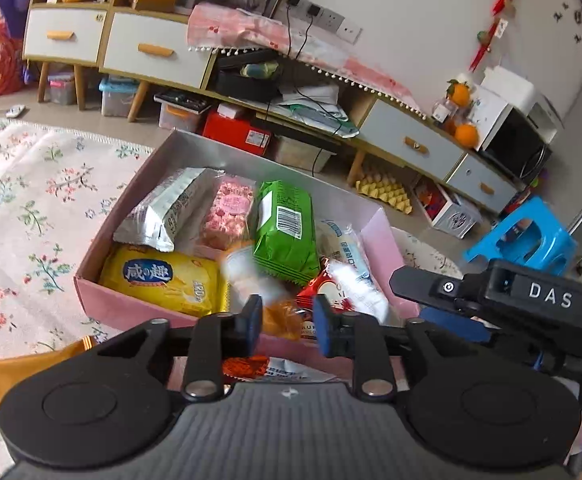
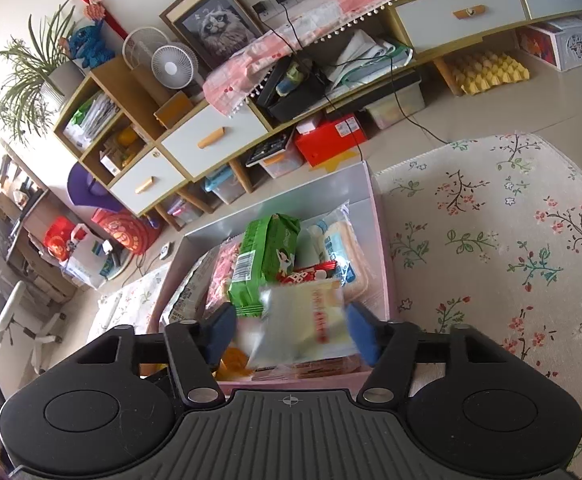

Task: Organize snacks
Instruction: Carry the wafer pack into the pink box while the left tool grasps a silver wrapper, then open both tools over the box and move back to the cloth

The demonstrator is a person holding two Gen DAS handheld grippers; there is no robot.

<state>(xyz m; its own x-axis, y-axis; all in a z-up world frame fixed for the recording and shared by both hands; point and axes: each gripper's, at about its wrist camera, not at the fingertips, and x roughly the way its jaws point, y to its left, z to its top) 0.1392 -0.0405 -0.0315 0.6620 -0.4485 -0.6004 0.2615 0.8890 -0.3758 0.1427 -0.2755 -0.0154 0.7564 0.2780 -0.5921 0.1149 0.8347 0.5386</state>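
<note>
1. Left tongs (image 1: pixel 287 326) nearest, over the near wall of the pink box (image 1: pixel 103 300); jaws slightly apart, nothing clamped.
2. Right tongs (image 2: pixel 291 336) apart; a blurred clear packet (image 2: pixel 303 328) sits between the pads, and whether they touch it is unclear.
3. Box rests on floral cloth (image 2: pixel 491 240), nearly full: yellow bag (image 1: pixel 159 280), green pack (image 1: pixel 285 232), silver bag (image 1: pixel 167 210).
4. Gold wrapper (image 1: pixel 19 368) lies outside: judged mostly done.
</note>
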